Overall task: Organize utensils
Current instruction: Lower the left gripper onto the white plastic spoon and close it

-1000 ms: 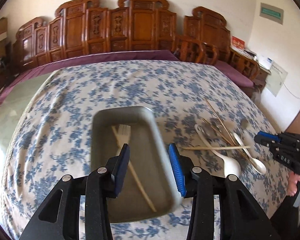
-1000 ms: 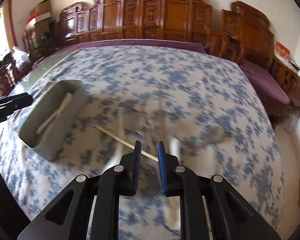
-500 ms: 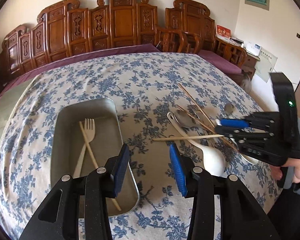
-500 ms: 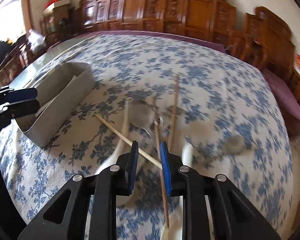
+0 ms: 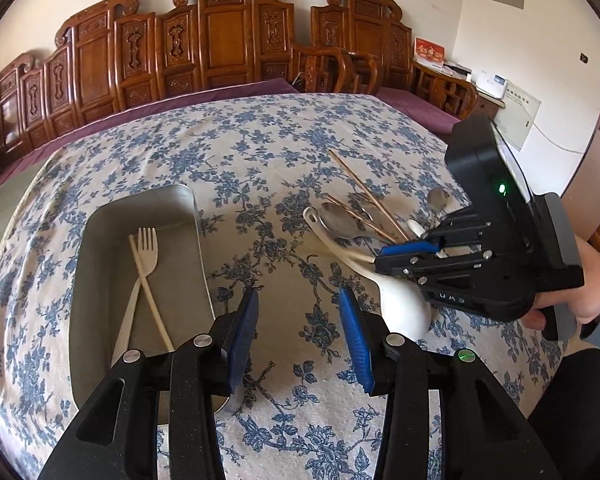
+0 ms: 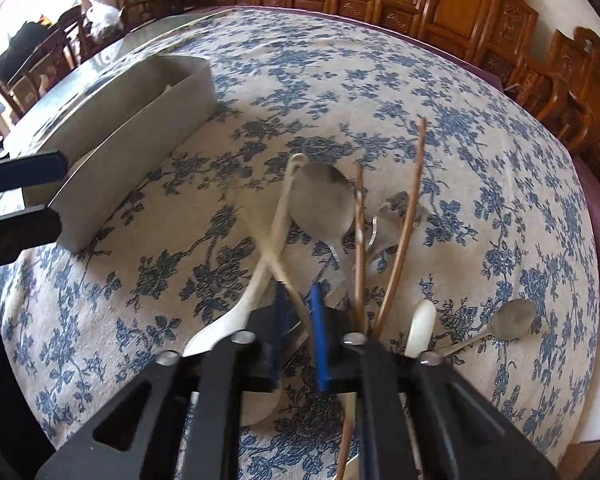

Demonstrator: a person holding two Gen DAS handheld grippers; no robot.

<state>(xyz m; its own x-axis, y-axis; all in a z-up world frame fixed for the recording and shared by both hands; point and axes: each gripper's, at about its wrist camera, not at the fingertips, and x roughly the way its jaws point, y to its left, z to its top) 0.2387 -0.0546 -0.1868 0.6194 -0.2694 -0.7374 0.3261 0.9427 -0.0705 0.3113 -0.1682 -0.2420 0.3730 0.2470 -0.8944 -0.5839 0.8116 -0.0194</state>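
A grey metal tray lies on the floral tablecloth and holds a cream fork and one pale chopstick. Right of it lies a pile: a white ladle spoon, a metal spoon, brown chopsticks and a pale chopstick. My left gripper is open and empty above the cloth between tray and pile. My right gripper is low over the pile, its jaws narrowly apart astride the pale chopstick; whether they grip it is unclear. The tray also shows in the right wrist view.
A small metal spoon and a small white spoon lie at the pile's right side. Carved wooden chairs line the table's far edge. The table's edge drops off to the right.
My right gripper has come down and forward onto the utensil pile, its jaws now around the pale chopstick. My left gripper has shifted right, off the tray.
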